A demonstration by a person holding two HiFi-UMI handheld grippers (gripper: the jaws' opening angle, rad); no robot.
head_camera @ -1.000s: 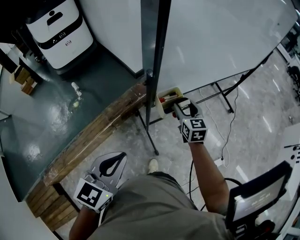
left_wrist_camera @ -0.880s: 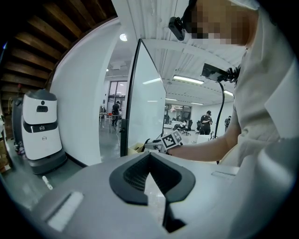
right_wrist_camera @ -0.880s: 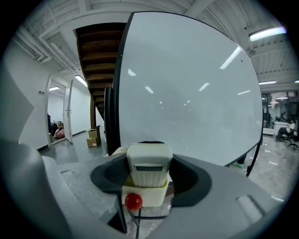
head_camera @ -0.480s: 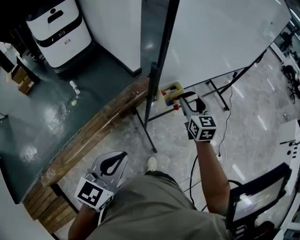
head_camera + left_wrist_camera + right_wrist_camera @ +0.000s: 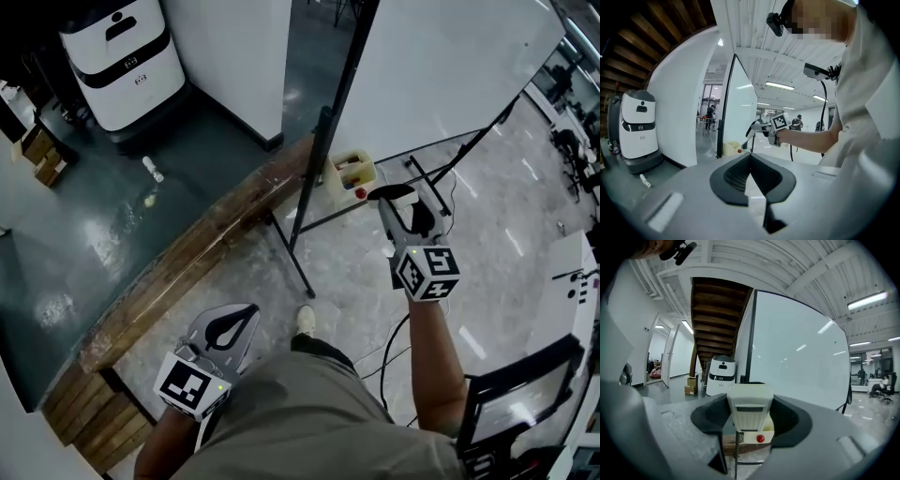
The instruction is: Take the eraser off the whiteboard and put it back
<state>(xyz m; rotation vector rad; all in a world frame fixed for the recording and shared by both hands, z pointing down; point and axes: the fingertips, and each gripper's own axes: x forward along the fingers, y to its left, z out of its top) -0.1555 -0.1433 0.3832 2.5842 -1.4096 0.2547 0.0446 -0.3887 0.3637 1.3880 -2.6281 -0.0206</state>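
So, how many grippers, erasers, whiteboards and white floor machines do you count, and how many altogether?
grippers: 2 (left gripper, right gripper)
eraser: 1
whiteboard: 1
white floor machine: 1
total: 5

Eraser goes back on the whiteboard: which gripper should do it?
Probably right. The right gripper holds the eraser near the whiteboard; the left gripper is shut, empty, low and farther away.

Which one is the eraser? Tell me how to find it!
Find the big whiteboard on its black stand, then the right gripper in front of its lower corner. The eraser is the pale ribbed block with a dark slot, gripped between that gripper's jaws. The cream box at the board's corner has a red dot; the eraser has none.
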